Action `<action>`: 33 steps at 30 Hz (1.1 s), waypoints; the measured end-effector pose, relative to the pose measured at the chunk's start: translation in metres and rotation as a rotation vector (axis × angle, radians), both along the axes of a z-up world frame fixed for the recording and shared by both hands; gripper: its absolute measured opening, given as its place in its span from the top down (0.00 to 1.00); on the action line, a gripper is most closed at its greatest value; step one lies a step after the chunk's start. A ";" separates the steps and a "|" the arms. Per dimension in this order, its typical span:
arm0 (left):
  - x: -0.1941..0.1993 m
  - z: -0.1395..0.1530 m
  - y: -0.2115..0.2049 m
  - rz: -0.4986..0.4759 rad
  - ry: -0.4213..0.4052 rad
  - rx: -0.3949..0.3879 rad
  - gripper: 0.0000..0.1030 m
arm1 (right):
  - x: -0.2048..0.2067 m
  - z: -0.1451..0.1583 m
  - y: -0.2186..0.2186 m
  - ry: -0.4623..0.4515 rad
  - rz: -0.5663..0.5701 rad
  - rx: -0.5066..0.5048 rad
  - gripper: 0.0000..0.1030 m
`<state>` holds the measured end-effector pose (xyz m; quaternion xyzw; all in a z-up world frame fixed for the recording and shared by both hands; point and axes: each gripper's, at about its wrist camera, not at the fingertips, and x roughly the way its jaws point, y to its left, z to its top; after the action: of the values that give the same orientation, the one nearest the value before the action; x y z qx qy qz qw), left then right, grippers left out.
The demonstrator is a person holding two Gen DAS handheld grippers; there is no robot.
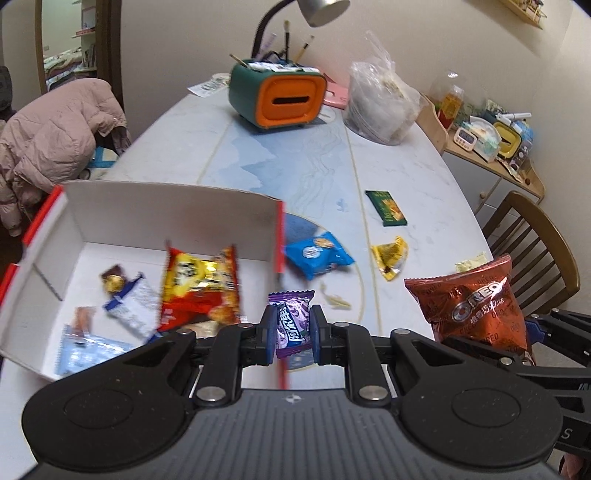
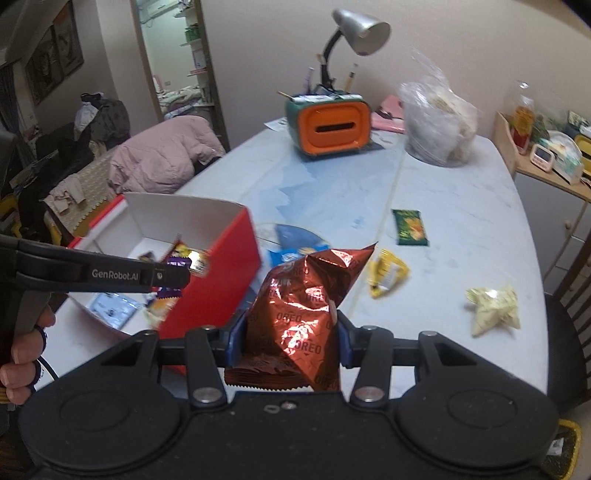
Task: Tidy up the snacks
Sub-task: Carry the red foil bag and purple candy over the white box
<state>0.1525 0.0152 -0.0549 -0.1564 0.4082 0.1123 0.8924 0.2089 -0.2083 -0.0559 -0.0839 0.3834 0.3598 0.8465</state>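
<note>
Oreo bag (image 2: 295, 321) pinched, marble table (image 2: 461, 206), lamp (image 2: 364, 27)

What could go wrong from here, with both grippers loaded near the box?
1. The left gripper pinches the purple candy right at the red box wall; released here, it might land outside.
2. The right gripper grips the Oreo bag low, so the floppy top could snag the box edge.
3. Both grippers converge on the box and may collide.

left gripper (image 1: 294, 326): pads clamped on purple candy (image 1: 291, 321)
right gripper (image 2: 289, 336): pads clamped on Oreo bag (image 2: 299, 317), beside left gripper
</note>
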 end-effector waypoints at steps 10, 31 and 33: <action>-0.037 0.010 0.066 0.042 -0.020 0.013 0.83 | -0.026 0.010 0.061 -0.021 0.043 0.003 0.56; -0.044 -0.025 0.184 0.073 0.084 0.052 0.83 | -0.039 -0.035 0.189 0.063 0.116 -0.039 0.56; -0.039 -0.031 0.187 0.059 0.098 0.054 0.83 | -0.039 -0.042 0.199 0.065 0.123 -0.056 0.56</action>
<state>0.1135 0.2024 -0.0861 -0.1387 0.4435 0.1570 0.8715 0.1697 -0.0095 -0.0978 -0.1193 0.4149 0.4028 0.8071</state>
